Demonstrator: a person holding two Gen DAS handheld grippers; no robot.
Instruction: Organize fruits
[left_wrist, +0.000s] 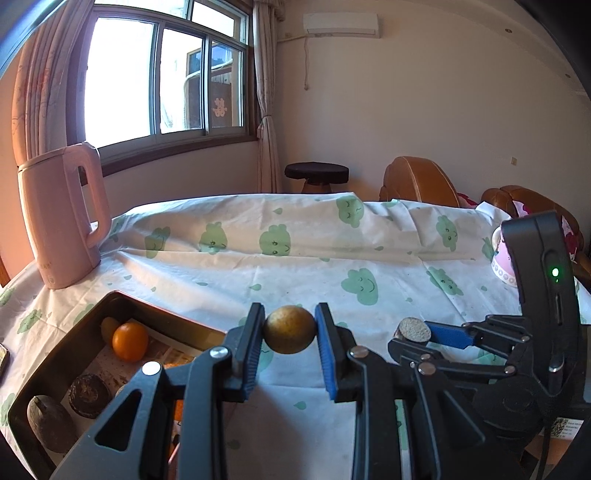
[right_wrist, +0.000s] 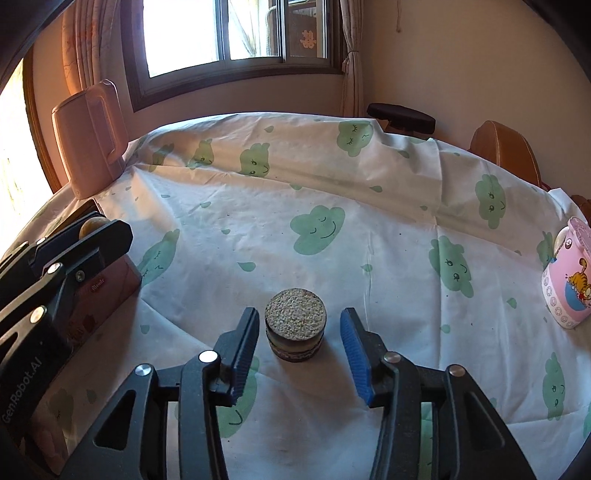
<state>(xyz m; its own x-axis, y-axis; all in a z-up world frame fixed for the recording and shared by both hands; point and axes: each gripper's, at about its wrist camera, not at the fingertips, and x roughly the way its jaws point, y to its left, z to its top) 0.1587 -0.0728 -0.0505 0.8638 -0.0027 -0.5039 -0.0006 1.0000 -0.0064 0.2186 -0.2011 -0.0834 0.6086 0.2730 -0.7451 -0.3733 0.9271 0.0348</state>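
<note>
My left gripper (left_wrist: 290, 334) is shut on a round yellow-brown fruit (left_wrist: 290, 334) and holds it above the tablecloth, just right of a dark tray (left_wrist: 122, 301). The tray holds an orange (left_wrist: 130, 341), a dark round piece (left_wrist: 89, 395) and a grey-brown fruit (left_wrist: 48, 422). My right gripper (right_wrist: 299, 338) is open, its fingers on either side of a short round piece with a speckled tan top (right_wrist: 296, 325) standing on the cloth, not touching it. That piece also shows in the left wrist view (left_wrist: 413, 329). The left gripper with its fruit (right_wrist: 90, 226) shows at the left of the right wrist view.
A pink kettle (left_wrist: 61, 218) stands at the table's back left. A pink cartoon mug (right_wrist: 567, 273) stands at the right edge. The tray's printed outer wall (right_wrist: 99, 299) is left of my right gripper. A stool (left_wrist: 317, 173) and brown chairs (left_wrist: 417, 181) stand behind the table.
</note>
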